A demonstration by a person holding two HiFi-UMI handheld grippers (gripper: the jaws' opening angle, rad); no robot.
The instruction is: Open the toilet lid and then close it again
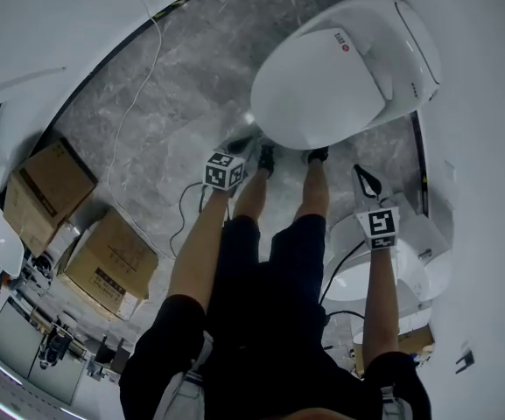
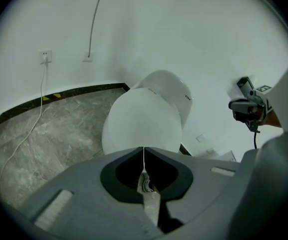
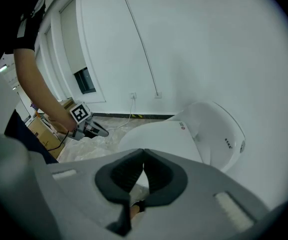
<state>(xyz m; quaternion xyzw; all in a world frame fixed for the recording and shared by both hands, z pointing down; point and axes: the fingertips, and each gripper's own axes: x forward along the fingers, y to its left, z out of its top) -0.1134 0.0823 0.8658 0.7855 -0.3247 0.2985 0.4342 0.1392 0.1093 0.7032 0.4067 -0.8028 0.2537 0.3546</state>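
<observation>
The white toilet (image 1: 344,73) stands on the grey marble floor with its lid (image 1: 322,86) down. My left gripper (image 1: 250,140) is shut and empty, hanging just off the lid's near left edge, apart from it. My right gripper (image 1: 364,176) is shut and empty too, lower right of the bowl. In the left gripper view the closed lid (image 2: 141,119) lies straight beyond the shut left gripper (image 2: 144,151), and the right gripper (image 2: 247,106) shows at the right. In the right gripper view the lid (image 3: 158,136) lies beyond the shut right gripper (image 3: 144,156), with the left gripper (image 3: 91,129) at the left.
Two cardboard boxes (image 1: 51,182) (image 1: 112,256) stand at the left by the wall. A white cable (image 1: 138,94) runs across the floor to a wall socket (image 2: 45,57). White fixtures (image 1: 383,274) lie beside my right arm. My legs and shoes (image 1: 266,157) stand right before the bowl.
</observation>
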